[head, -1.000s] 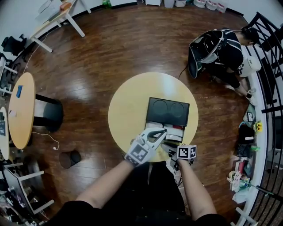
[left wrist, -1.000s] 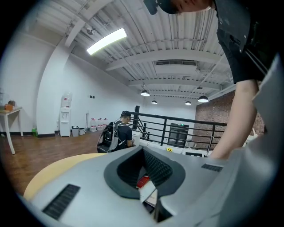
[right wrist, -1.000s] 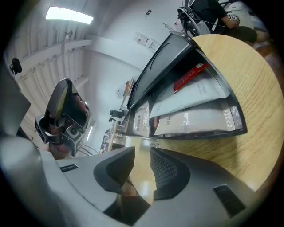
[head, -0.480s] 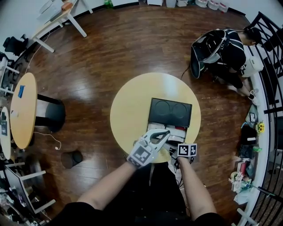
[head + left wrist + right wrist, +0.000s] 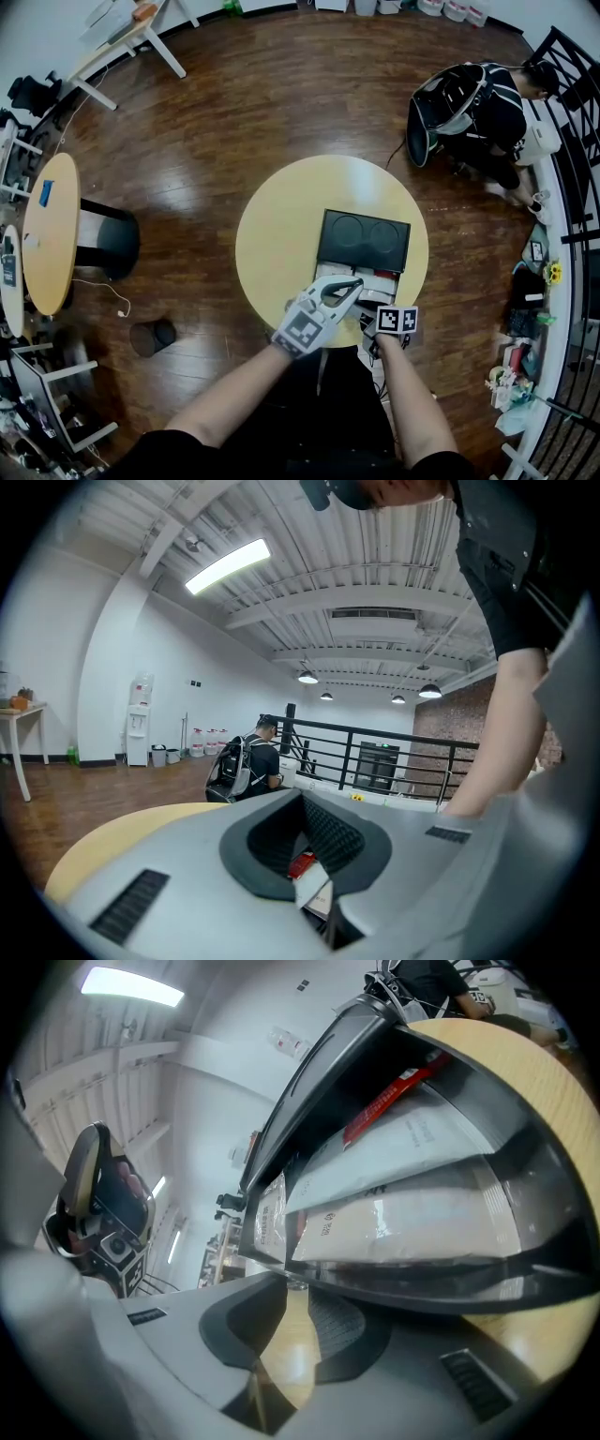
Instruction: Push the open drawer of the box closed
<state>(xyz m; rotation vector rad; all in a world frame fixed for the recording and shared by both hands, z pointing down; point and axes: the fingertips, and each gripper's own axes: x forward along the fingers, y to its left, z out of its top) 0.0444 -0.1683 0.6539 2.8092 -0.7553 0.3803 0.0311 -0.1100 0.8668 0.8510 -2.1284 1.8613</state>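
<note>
On the table (image 5: 281, 225), the left gripper (image 5: 351, 282), fingers together and empty, hides part of the drawer (image 5: 441, 1283); the right gripper (image 5: 298, 1288), just closing, has fingers apart, empty.

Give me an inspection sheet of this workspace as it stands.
Surface: round yellow table, carrying only the box.
Job's things: black box; its drawer is open toward the person and holds white packets and a red item.
Clutter: nothing seen on the table.
Grippers: left claw has its tips together over the drawer's near edge; right claw has just been closing, is apart, has nothing between, and is at the drawer's front.
Cables: thin cable on the floor.
Surroundings: wooden floor, crouching person, side table, black railing.
</note>
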